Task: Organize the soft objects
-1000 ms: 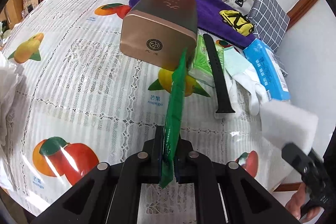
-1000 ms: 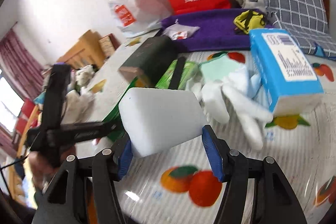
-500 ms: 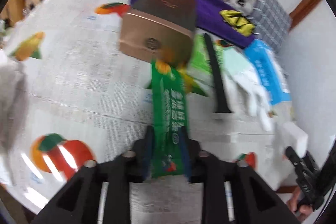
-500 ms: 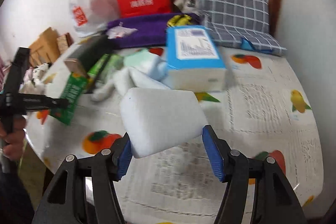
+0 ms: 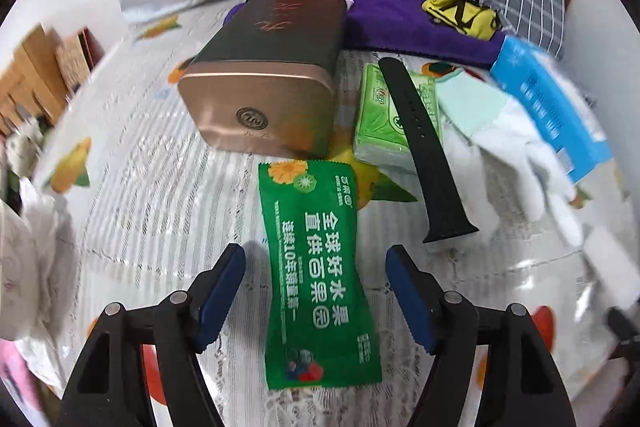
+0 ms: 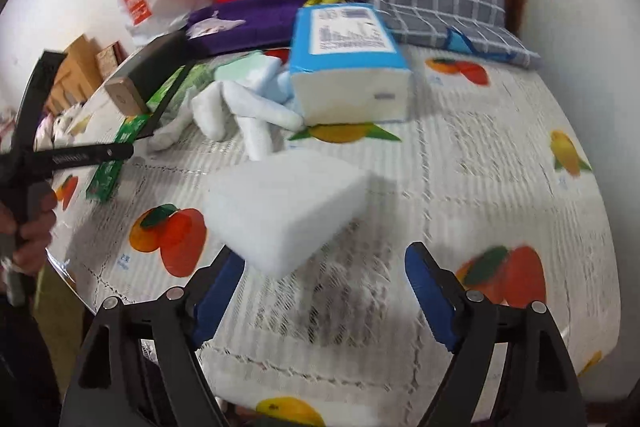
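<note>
So the table with the fruit-print cloth is packed along its back edge: blue tissue pack, bronze tin, white glove. Nearer the front edge, the white sponge sits loose ahead of the right gripper, jaws opening, pads off it. The green sachet lies flat between the left gripper pads, also opening, no contact.
</note>
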The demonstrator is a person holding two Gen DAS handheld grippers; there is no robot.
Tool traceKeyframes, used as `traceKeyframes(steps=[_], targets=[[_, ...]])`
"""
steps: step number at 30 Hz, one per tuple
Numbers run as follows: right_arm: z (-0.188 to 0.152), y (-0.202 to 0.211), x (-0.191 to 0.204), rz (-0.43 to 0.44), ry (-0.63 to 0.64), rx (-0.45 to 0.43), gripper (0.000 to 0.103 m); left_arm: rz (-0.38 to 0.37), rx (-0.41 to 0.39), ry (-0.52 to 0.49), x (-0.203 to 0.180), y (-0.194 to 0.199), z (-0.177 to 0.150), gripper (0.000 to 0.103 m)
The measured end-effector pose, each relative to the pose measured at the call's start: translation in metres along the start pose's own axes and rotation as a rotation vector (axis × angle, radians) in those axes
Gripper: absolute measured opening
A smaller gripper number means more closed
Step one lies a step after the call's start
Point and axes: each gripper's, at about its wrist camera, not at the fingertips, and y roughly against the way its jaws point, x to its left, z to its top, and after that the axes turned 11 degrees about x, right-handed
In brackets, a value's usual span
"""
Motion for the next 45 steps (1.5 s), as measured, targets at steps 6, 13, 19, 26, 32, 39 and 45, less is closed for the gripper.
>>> traceKeyframes(steps=[6,13,19,26,32,39,45], targets=[[-0.002,0.012,-0.012,0.084,-0.113,-0.006,0.082,-0.030,-0.025,-0.010,0.005,0.007,0.001,0.028],[0.002,0.014,0.004,0.132,-0.093,0.030,0.082,-0.116,-0.010,0.018,0.026,0.011,-0.009,0.025],[0.004,0.008,0.018,0.089,-0.093,0.041,0.082,-0.154,-0.004,0.029,0.032,0.011,-0.012,0.025],[0.014,-0.023,0.030,0.048,-0.143,0.071,0.077,-0.182,0.016,0.039,0.041,0.012,-0.015,0.025],[0.016,-0.028,0.036,-0.047,-0.103,0.075,0.058,-0.191,0.020,0.051,0.047,0.013,-0.016,0.025],[0.018,-0.011,0.023,-0.001,-0.120,0.041,0.057,-0.177,0.019,0.044,0.046,0.021,-0.015,0.025],[0.026,0.018,0.029,0.025,-0.056,-0.033,0.057,-0.174,-0.011,0.036,0.045,0.044,-0.011,0.025]])
